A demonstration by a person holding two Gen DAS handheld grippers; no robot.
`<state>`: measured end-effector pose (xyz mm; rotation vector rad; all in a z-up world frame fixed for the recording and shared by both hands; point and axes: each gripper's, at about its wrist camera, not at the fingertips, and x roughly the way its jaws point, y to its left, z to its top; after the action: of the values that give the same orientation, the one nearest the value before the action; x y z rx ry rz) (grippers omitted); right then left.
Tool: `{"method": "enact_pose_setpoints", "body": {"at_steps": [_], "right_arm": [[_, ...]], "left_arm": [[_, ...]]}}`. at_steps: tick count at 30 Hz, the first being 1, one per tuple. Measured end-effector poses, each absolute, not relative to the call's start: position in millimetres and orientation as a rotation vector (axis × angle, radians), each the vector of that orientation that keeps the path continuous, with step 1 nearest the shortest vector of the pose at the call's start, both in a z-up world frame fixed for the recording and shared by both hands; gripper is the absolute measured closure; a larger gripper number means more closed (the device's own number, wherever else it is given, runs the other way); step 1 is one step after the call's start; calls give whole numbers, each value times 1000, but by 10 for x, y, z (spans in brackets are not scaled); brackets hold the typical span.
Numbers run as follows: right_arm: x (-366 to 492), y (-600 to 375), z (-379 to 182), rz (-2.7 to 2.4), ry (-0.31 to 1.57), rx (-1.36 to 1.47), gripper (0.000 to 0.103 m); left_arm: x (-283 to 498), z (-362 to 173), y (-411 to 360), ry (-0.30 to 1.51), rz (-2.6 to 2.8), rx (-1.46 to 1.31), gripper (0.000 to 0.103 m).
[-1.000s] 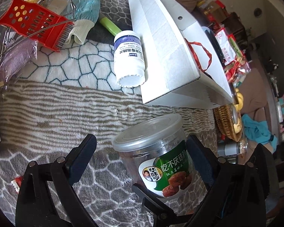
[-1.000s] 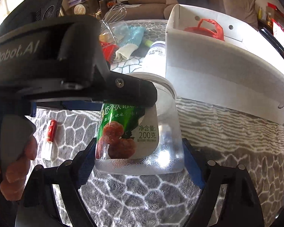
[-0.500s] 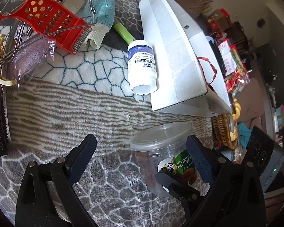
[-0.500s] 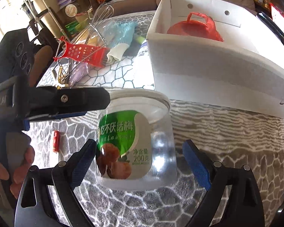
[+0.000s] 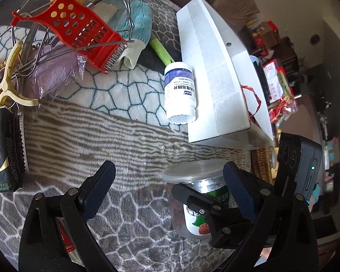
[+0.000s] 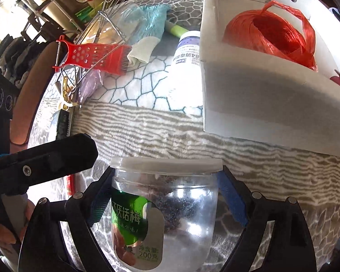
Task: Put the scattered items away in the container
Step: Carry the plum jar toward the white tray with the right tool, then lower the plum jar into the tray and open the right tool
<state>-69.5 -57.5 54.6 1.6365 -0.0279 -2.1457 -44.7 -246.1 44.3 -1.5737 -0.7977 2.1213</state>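
Left wrist view: the left gripper (image 5: 168,187) gapes wide, holding nothing. The jar (image 5: 192,201) stands at 5 o'clock, pinched by the right gripper (image 5: 206,206). A bottle (image 5: 180,95) lies at 12 against the box (image 5: 210,72); a grater (image 5: 79,29) and tissue pack (image 5: 2,149) sit at 10.

Right wrist view: the right gripper (image 6: 167,201) clasps the jar (image 6: 165,213). The box (image 6: 260,104) at 1 o'clock holds red twine (image 6: 272,34); the bottle (image 6: 183,68) lies touching its wall.

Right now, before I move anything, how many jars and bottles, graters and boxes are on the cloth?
Jars and bottles: 2, clear jar, white bottle
Graters: 1, red grater
Boxes: 1, white box
Total: 4
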Motion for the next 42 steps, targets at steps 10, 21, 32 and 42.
{"method": "enact_pose_setpoints", "body": {"at_steps": [10,21,32,42], "right_arm": [[-487,39,868,-2164,-432,1464,16],[-266,400,1634,-2236,-453,1319,16],[-1217,843,2400,-2396,-277,1366,16],[-2092,1045,1688,-2294,-254,1603,16]], "left_arm": [[-413,469,-2501,-797,2111,-1553,7],[-395,511,-2502,-796,2096,-1520,7],[-327,983,-1877,-582,2131,-1246,7],[-605,1368,-1374,-231,2402,-1236,8]]}}
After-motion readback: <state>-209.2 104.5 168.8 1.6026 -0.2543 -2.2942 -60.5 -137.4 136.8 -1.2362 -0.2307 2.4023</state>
